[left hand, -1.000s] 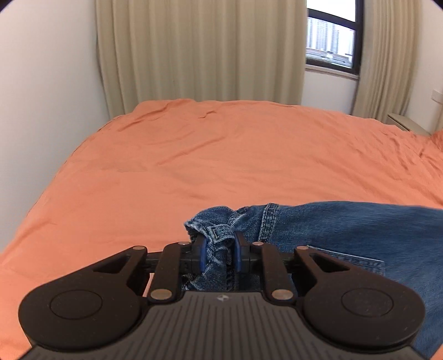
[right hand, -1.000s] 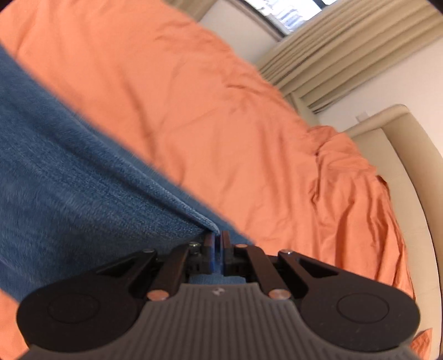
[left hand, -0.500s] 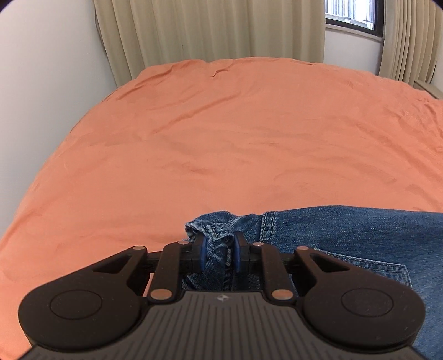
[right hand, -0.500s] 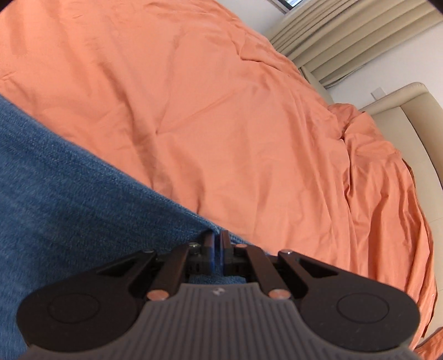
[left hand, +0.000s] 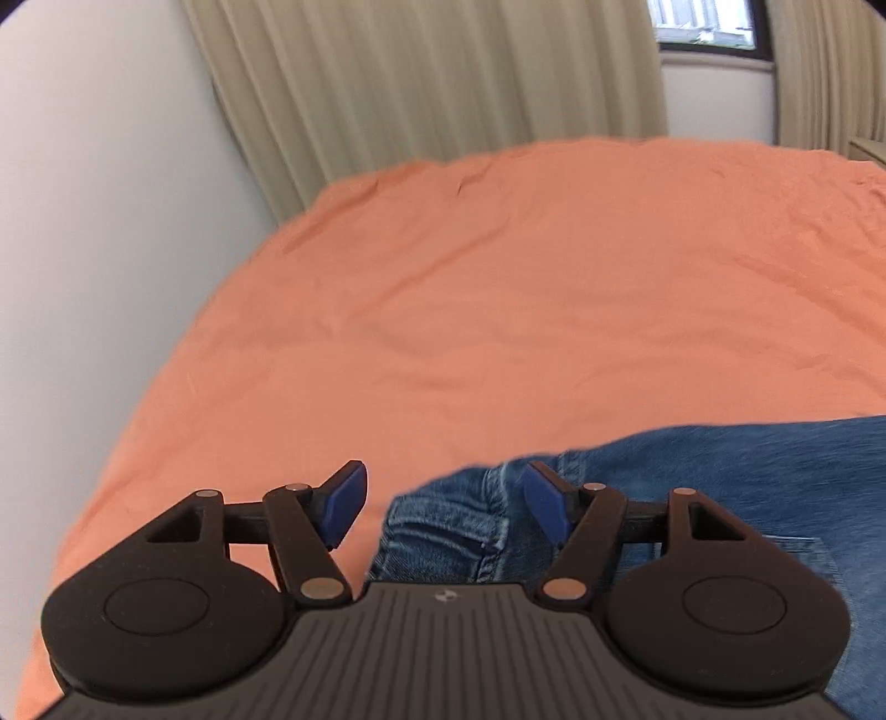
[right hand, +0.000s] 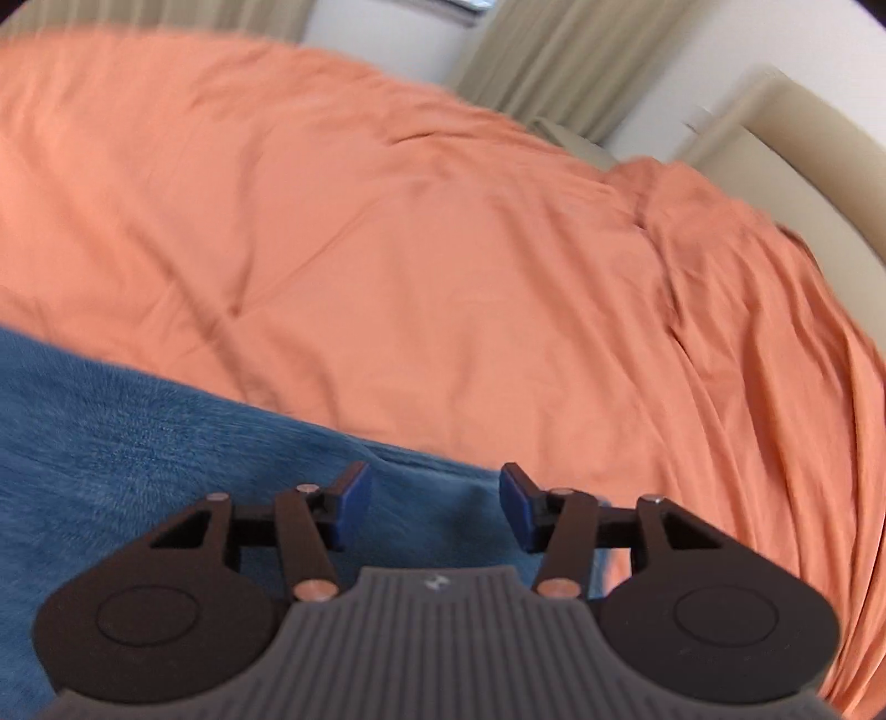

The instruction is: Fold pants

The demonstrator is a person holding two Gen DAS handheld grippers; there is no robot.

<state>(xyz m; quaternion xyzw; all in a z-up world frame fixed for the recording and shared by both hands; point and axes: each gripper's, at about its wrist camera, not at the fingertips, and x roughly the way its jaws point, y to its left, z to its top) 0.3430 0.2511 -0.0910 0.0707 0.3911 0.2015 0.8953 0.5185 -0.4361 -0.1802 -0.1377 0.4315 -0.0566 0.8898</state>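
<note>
Your left gripper (left hand: 443, 501) now stands with its jaws spread wide; half a second ago they were clamped on the bunched denim at the waistband, and that bunch now sits loose between them, touching neither blue pad as far as the view shows. Your right gripper (right hand: 434, 501) has done the same: its jaws, pinched on the edge of the denim a moment ago, are now wide apart with nothing between them but the cloth lying below.

The jeans (left hand: 720, 487) lie on the bed (left hand: 498, 310). From the left wrist view you see the crumpled waistband end just in front of the gripper body, with stitched seams and a belt loop, and the rest of the denim running off to the right edge of the frame, where a pocket seam shows. From the right wrist view the jeans (right hand: 138, 443) fill the lower left, their edge running diagonally down to the right under your open jaws.

Around the jeans the orange bedsheet (right hand: 443, 249) is lightly creased and gathers into folds toward the beige headboard (right hand: 819, 166) on the right. Beyond the far edge of the bed hang beige curtains (left hand: 443, 83), with a window (left hand: 703, 25) between them and a pale wall (left hand: 83, 221) on the left. Both views are slightly blurred.
</note>
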